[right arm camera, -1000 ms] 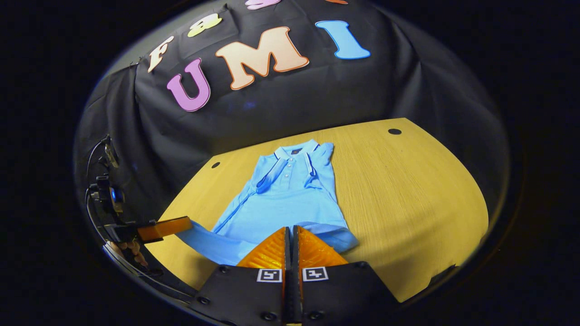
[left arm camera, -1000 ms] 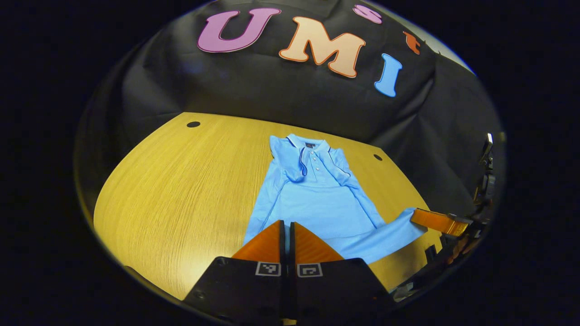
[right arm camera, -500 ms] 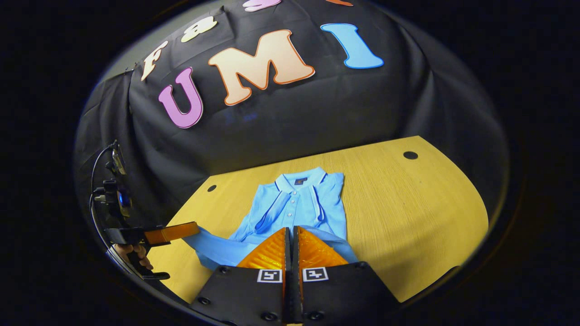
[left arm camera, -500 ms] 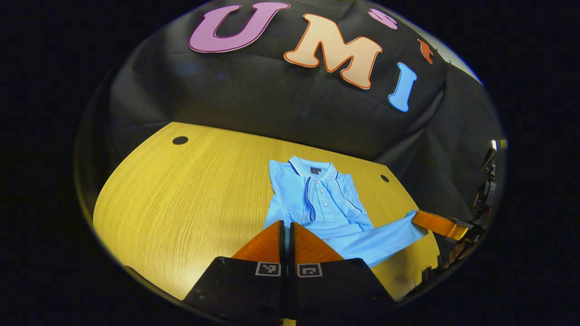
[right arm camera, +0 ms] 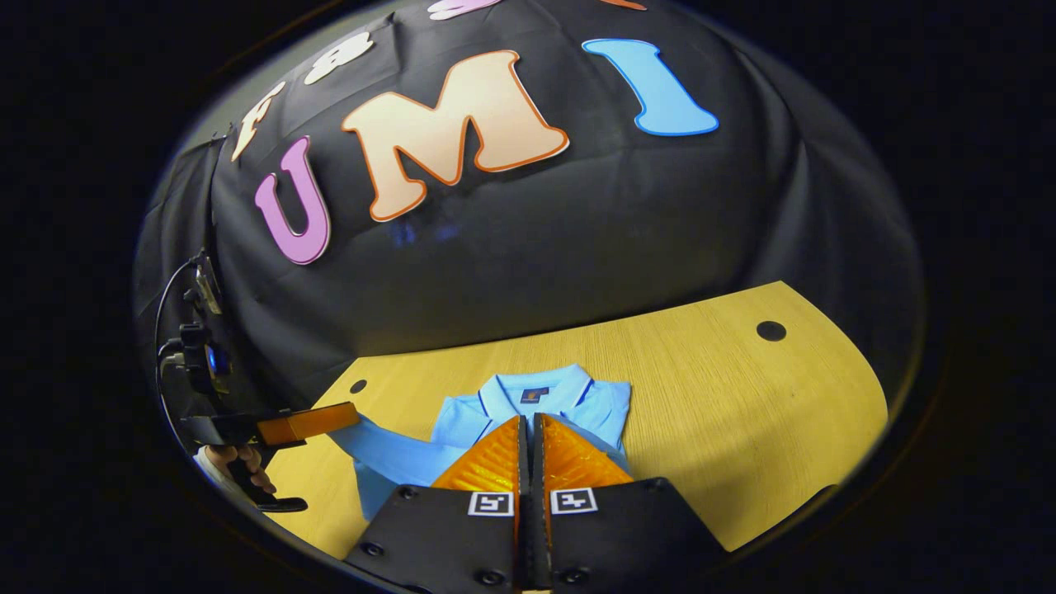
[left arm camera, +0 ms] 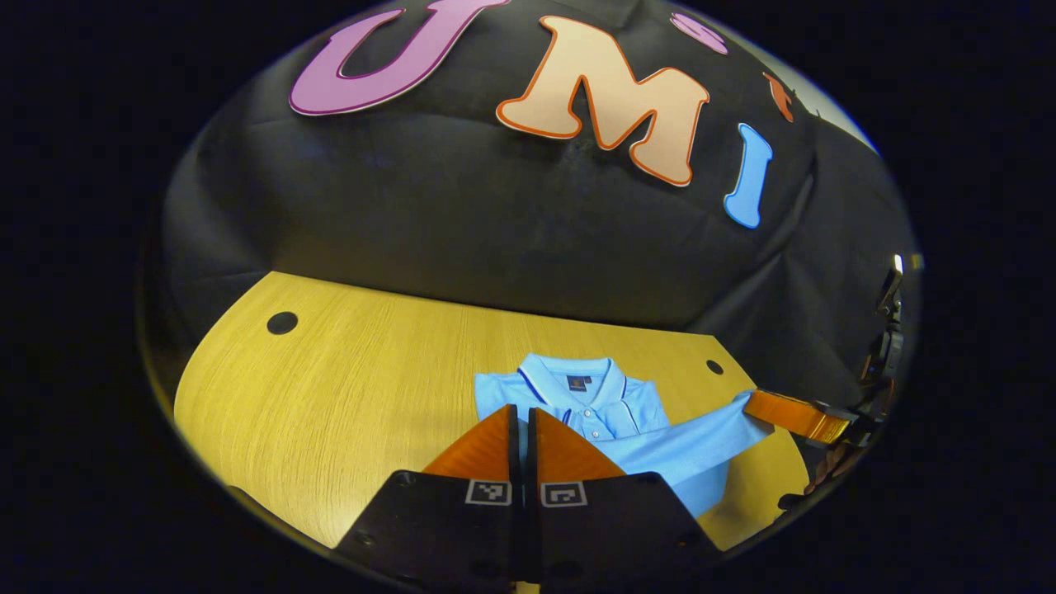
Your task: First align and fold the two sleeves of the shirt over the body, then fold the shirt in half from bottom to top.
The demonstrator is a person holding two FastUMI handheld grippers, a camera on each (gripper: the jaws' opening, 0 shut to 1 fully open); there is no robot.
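Now, shirt (left arm camera: 652,441): light blue polo of soft knit, dark piping on the collar, small dark tag inside the neck, a row of pale buttons; it lies on the table with its collar toward the wall, and the hem is lifted off the wood toward that collar.
Table (left arm camera: 346,388): yellow wood with fine straight grain, rounded outline, small dark round holes near its far edge.
Left gripper (left arm camera: 520,429): your two wedge-shaped fingers are pressed together with hardly a slit between them, just short of the collar; blue cloth runs from their tips, so they look to be pinching the hem, though the grip itself is hidden. In the right gripper view this same tool (right arm camera: 309,422) sits at the table's left edge, its flat finger clamped on a stretched corner of the shirt.
Right gripper (right arm camera: 530,433): fingers likewise closed tight, ribbed on their faces, tips at the shirt just below the collar (right arm camera: 532,392). In the left gripper view it (left arm camera: 784,412) sits at the table's right edge, holding the other hem corner taut.
Hand (right arm camera: 243,478): yours, wrapped round the left tool's handle, at the table's near left edge.
Hem: stretched as a straight band between both tools, above the shirt's body.
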